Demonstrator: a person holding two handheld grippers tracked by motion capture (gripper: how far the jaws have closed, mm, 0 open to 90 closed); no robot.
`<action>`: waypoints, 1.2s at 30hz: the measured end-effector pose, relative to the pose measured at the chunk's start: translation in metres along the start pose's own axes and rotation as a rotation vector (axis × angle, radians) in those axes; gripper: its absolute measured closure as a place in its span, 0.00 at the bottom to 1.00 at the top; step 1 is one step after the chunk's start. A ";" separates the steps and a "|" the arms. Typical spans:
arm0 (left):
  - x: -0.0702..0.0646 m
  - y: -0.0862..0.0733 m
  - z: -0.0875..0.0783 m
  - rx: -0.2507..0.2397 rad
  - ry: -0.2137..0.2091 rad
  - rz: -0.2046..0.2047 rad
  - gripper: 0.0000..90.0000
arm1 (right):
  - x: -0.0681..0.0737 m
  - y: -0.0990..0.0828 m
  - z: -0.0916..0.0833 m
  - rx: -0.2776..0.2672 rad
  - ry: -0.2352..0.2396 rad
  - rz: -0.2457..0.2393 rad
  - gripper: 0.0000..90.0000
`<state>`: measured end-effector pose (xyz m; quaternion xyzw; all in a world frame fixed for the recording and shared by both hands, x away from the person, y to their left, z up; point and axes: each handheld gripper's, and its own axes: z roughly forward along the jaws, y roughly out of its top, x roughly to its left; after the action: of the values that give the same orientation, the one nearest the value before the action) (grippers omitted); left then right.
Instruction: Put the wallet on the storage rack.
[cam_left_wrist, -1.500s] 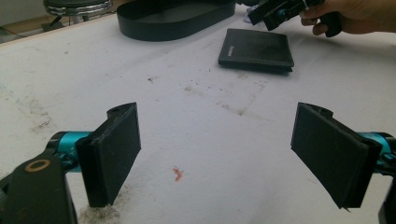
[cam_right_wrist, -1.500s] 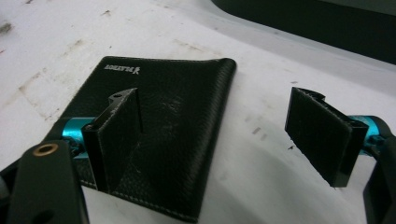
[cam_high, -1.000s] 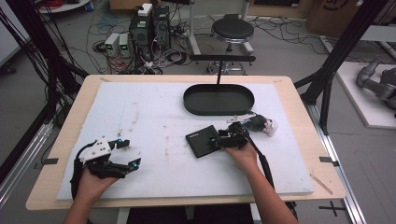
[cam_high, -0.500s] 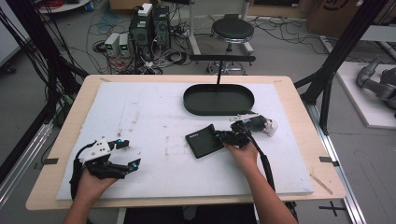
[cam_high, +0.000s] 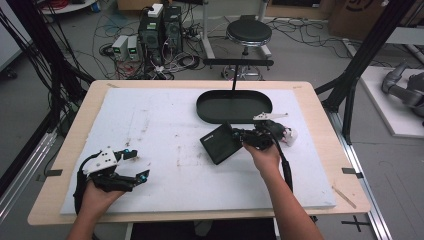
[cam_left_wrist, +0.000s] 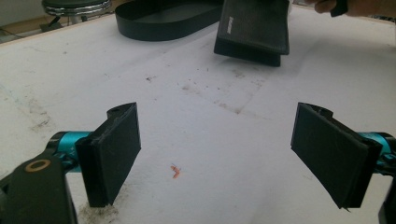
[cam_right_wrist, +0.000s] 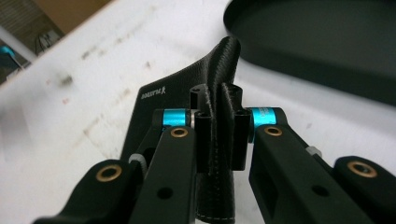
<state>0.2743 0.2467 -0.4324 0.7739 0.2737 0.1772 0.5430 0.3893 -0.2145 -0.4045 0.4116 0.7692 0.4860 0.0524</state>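
Observation:
A black wallet (cam_high: 219, 145) with small white lettering hangs tilted just above the white mat, in front of the black oval tray (cam_high: 202, 111). My right gripper (cam_high: 240, 138) is shut on the wallet's right edge, and its jaws have just been closing on it. In the right gripper view the folded wallet (cam_right_wrist: 187, 88) is pinched upright between the pads of the right gripper (cam_right_wrist: 220, 140), with the tray (cam_right_wrist: 327, 42) behind. My left gripper (cam_high: 139, 164) rests open at the mat's near left corner. Nothing lies between the jaws of the left gripper (cam_left_wrist: 217, 149), and the wallet (cam_left_wrist: 254, 30) is far ahead of them.
The white mat (cam_high: 165, 125) covers most of the wooden table. A small orange speck (cam_left_wrist: 175, 171) lies on it between the left jaws. The tray (cam_left_wrist: 159, 18) sits at the back centre. A stool (cam_high: 246, 35) and computer boxes (cam_high: 160, 25) stand beyond the far edge.
The right gripper's jaws closed on the wallet's edge, then rose, lifting the wallet off the mat and tilting it. The left gripper has not moved.

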 end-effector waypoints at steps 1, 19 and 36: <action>-0.001 0.000 0.000 -0.002 0.000 -0.004 0.18 | 0.000 0.004 -0.002 -0.012 0.000 -0.001 0.95; 0.001 -0.001 -0.003 0.001 0.009 -0.003 0.18 | -0.019 0.062 -0.027 -0.139 -0.077 0.056 0.95; 0.002 -0.003 -0.002 0.018 -0.002 0.008 0.18 | -0.040 0.104 -0.003 -0.148 -0.201 0.086 0.95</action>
<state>0.2744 0.2501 -0.4351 0.7801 0.2717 0.1762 0.5354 0.4748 -0.2238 -0.3334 0.4856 0.7037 0.4997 0.1386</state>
